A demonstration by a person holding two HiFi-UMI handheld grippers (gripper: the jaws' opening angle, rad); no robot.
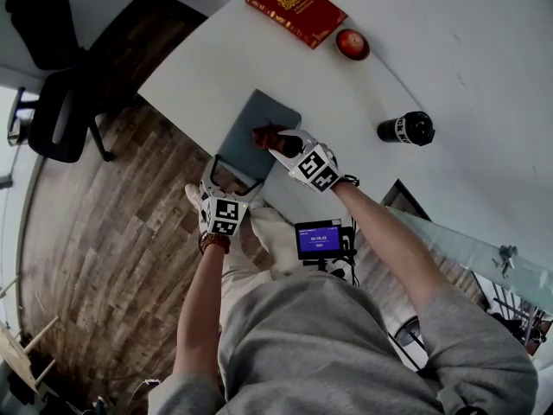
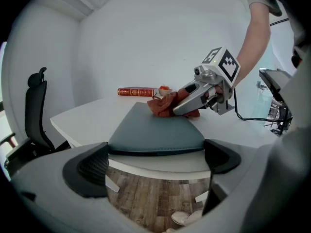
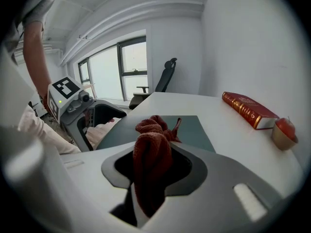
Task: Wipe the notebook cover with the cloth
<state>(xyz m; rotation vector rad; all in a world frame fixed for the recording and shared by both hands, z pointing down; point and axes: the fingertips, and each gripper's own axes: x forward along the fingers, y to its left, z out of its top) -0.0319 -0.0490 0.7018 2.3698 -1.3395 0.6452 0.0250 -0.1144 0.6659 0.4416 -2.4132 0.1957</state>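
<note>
A grey-blue notebook (image 1: 251,121) lies at the near edge of the white table (image 1: 449,50), and its near end overhangs the edge. My left gripper (image 1: 232,180) holds that near end, whose edge runs from one pad to the other in the left gripper view (image 2: 156,154). My right gripper (image 1: 271,138) is shut on a bunched red-brown cloth (image 1: 263,133) and presses it on the cover's right side. In the left gripper view the cloth (image 2: 163,103) rests on the notebook's (image 2: 155,130) far right corner. The right gripper view shows the cloth (image 3: 151,144) pinched between the jaws over the notebook (image 3: 194,130).
A red book (image 1: 295,7) lies at the table's far side, with a red apple-like object (image 1: 352,44) in a small dish beside it. A black bottle (image 1: 406,129) lies to the right. An office chair (image 1: 52,102) stands on the wood floor to the left. A small screen device (image 1: 318,239) hangs at my chest.
</note>
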